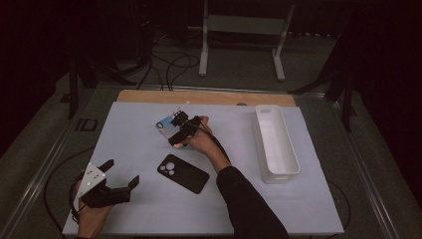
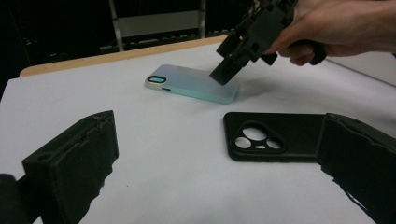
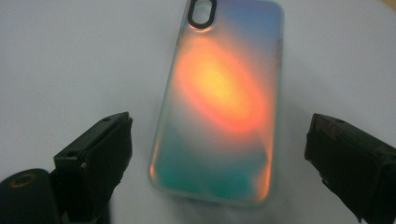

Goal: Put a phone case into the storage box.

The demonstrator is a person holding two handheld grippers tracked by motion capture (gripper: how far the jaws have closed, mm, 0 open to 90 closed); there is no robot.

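- Nearest the person, at about 7 o'clock on the white counter point(image 1: 149, 209), the left tongs point(image 1: 121, 175) rest with their jaws spread wide and nothing between them.
- Just beyond, near the middle of the counter, the black phone case point(image 1: 182, 173) lies flat with its camera cut-outs facing up; in the left gripper view it sits just ahead of the left tongs' right-hand jaw, not touched.
- Farther on, at about 12 o'clock from the black case, the iridescent phone case point(image 1: 167, 127) lies back-up on the counter, its camera opening pointing away from the person.
- The right tongs point(image 1: 180, 133) hover over the near end of that case, jaws wide apart on either side of it and gripping nothing.
- To do the grasp well, the person should probably lower the right tongs until both jaws straddle the long edges of the case, keep them level, and close squarely; a skewed pinch on the thin rim could let it slip.
- At 3 o'clock stands the white tray point(image 1: 291, 167), well apart.
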